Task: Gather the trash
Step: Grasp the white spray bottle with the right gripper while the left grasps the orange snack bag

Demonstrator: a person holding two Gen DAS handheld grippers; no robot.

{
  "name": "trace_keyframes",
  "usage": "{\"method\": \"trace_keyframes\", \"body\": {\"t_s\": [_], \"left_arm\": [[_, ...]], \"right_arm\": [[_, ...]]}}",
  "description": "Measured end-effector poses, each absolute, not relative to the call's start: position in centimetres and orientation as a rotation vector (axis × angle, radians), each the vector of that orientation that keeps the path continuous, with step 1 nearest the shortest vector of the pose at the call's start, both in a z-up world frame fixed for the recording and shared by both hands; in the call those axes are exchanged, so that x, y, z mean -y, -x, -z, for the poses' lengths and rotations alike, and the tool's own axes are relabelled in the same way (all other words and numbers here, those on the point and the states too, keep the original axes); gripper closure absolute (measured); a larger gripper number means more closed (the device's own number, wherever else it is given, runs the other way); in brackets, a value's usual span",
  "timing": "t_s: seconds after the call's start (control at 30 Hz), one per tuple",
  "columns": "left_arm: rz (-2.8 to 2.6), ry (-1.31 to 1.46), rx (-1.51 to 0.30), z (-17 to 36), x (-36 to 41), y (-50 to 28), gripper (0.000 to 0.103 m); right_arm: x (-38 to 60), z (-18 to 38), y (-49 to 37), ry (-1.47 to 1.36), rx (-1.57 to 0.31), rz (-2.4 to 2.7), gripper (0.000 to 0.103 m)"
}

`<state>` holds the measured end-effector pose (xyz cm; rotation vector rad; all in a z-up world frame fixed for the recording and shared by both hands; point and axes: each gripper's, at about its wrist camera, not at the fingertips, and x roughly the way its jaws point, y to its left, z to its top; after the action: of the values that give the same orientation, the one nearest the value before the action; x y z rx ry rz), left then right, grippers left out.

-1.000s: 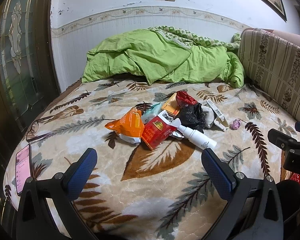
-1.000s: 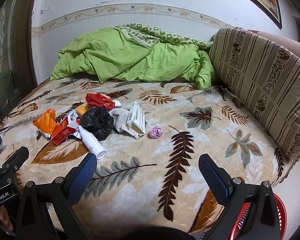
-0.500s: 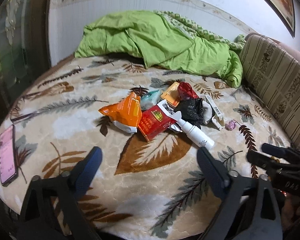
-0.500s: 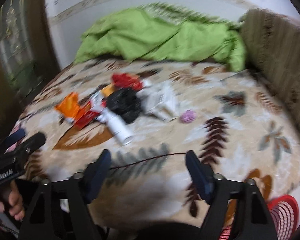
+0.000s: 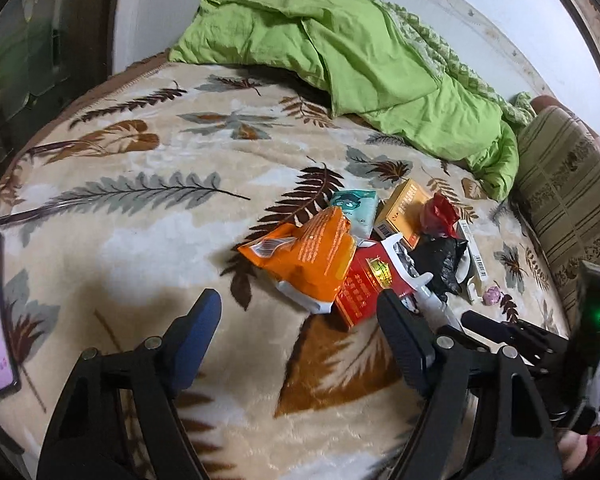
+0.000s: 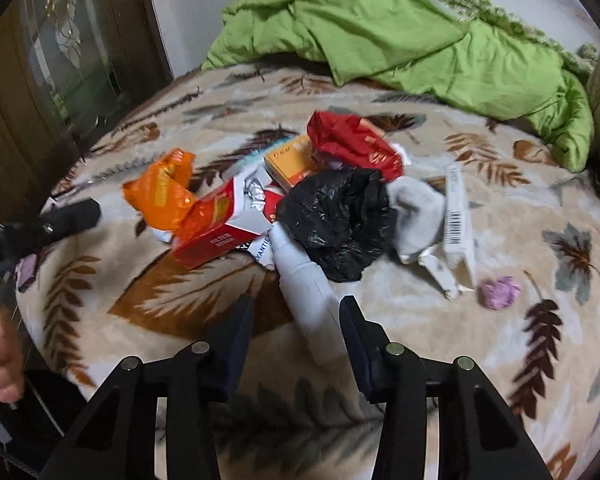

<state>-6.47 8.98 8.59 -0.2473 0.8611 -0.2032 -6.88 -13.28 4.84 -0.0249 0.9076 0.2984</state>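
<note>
Roughly: one white bottle (image 6: 308, 292) between closing right gripper (image 6: 296, 320) jaws, untouched; left gripper (image 5: 300, 316) closing, nothing between.

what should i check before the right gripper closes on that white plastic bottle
1. White plastic bottle lies between the right gripper fingers: ok.
2. Jaws are closing, pads not yet pressing: ok.
3. Crumpled black plastic bag touches the bottle's side and may get dragged: not ok.
4. Red cardboard box lies by the bottle's cap end, outside the fingers: ok.
5. Left gripper, jaws closing on nothing, near the orange foil snack bag: ok.
6. Bin within reach: cannot tell.
</note>
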Motion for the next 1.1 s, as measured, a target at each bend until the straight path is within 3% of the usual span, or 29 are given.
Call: {"method": "trace_keyframes", "body": {"t_s": [0.1,0.37,0.4,0.43,0.47,0.9,0.97,1.1], "left_arm": [[0.211,0.249,-0.887,-7.9,-8.5,5.2,0.024],[0.166,0.226,-0.896,-6.4,-6.9,2.1,0.024],[0.158,0.215,-0.898,-6.0,-6.7,1.7,0.026],[0.154,0.21,-0.9,-5.8,-6.6,1.5,0.04],[0.153,0.207,-0.912,-5.4,-6.6,1.2,0.043],[0.145,0.251,-0.88,-5.1,-7.4,1.1,0.044],[0.147,0.238,-0.875,-5.2,-7.3,1.2,0.044],[0.151,0.238,-0.838,-5.9,-7.4,2.0,0.045]], "right_arm": [[13.3,-3.8,6.0,0.038,-0.94,-0.28,0.063],[14.5,-3.8,6.4,-0.08,-0.96,-0.324,0.067],[14.6,-3.7,6.5,-0.108,-0.97,-0.337,0.067],[14.7,-3.6,6.6,-0.125,-0.976,-0.338,0.067],[14.7,-3.6,6.7,-0.133,-0.976,-0.334,0.067],[13.8,-2.9,6.5,-0.091,-1.005,-0.337,0.065],[14.0,-2.9,6.6,-0.099,-1.001,-0.332,0.071],[14.5,-3.1,6.9,-0.128,-0.983,-0.329,0.071]]}}
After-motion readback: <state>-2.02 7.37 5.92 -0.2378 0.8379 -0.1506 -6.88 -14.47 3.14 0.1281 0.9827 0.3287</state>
